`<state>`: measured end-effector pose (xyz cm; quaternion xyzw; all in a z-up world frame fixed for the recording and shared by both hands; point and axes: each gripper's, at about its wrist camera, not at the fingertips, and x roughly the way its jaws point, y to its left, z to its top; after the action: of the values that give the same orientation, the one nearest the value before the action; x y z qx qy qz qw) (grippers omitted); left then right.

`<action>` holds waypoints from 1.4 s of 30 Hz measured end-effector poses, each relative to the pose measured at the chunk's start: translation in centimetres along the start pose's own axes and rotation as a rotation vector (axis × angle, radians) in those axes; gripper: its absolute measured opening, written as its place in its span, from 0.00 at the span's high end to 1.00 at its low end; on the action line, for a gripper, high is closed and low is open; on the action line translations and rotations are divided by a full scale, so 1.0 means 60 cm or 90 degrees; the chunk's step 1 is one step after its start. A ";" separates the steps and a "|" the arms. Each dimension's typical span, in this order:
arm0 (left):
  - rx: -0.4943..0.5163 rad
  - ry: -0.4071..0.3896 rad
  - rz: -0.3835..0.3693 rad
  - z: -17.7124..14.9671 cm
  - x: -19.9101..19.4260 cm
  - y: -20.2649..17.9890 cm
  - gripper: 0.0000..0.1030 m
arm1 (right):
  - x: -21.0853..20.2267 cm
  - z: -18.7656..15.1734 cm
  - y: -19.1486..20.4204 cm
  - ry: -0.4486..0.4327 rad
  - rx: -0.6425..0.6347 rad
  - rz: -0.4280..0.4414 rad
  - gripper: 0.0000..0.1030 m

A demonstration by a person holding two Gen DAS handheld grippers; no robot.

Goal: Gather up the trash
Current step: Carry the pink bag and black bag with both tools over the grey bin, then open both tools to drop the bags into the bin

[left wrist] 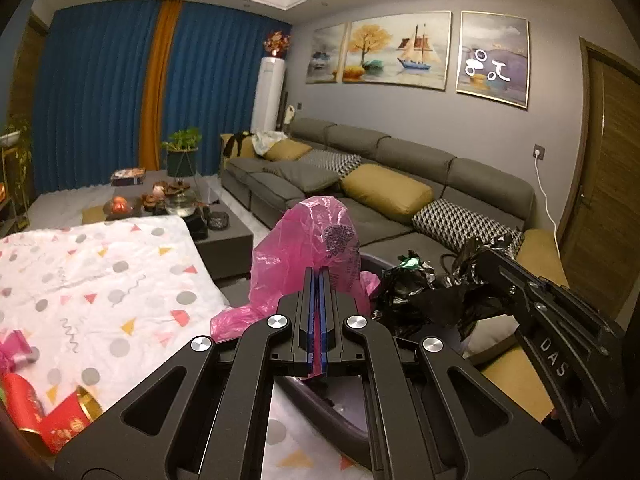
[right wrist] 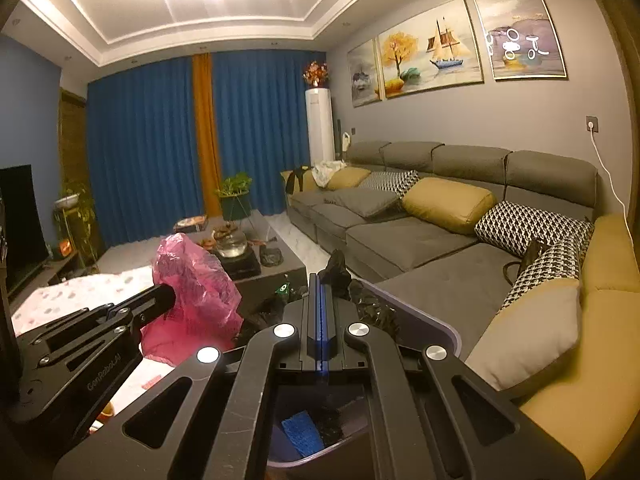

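My left gripper (left wrist: 319, 276) is shut on a crumpled pink plastic bag (left wrist: 304, 240), which stands up above its fingertips. To its right, my right gripper (left wrist: 486, 256) holds a black plastic bag (left wrist: 420, 292). In the right wrist view my right gripper (right wrist: 319, 280) is shut on the black plastic bag (right wrist: 340, 272), and my left gripper (right wrist: 168, 296) sits at the left with the pink bag (right wrist: 192, 280). Below both grippers is a purple-grey bin (right wrist: 420, 312) with a blue item (right wrist: 300, 432) inside. The bin rim (left wrist: 316, 406) also shows under my left gripper.
A table with a white patterned cloth (left wrist: 100, 280) lies to the left, with red packaging (left wrist: 60, 420) and a pink item (left wrist: 16, 344) at its near edge. A dark coffee table (left wrist: 224, 240) with tea ware stands beyond. A grey sofa (left wrist: 380, 220) with cushions runs along the right.
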<state>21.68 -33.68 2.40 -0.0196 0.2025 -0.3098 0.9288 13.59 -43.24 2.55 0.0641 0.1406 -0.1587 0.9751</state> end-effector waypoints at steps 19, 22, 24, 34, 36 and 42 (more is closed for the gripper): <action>0.024 0.078 -0.033 -0.015 0.086 -0.012 0.97 | 0.051 -0.013 -0.015 0.042 0.009 0.014 0.99; 0.029 0.090 -0.044 -0.020 0.087 -0.014 0.78 | 0.053 -0.013 -0.018 0.043 0.017 0.013 0.98; 0.017 0.083 -0.033 -0.020 0.084 -0.006 0.52 | 0.051 -0.012 -0.021 0.042 0.025 0.012 0.90; -0.033 0.037 0.047 -0.019 0.023 0.041 0.14 | 0.012 -0.011 -0.026 0.013 0.045 -0.015 0.45; -0.036 0.020 0.062 -0.019 -0.003 0.043 0.11 | -0.005 -0.014 -0.019 0.003 0.041 -0.015 0.40; -0.057 -0.034 0.106 -0.034 -0.101 0.067 0.06 | -0.068 -0.029 0.017 -0.030 0.025 -0.001 0.25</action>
<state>18.80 -26.70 2.09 -0.0525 0.1922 -0.2217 0.9545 9.80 -40.82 2.20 0.0793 0.1149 -0.1637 0.9766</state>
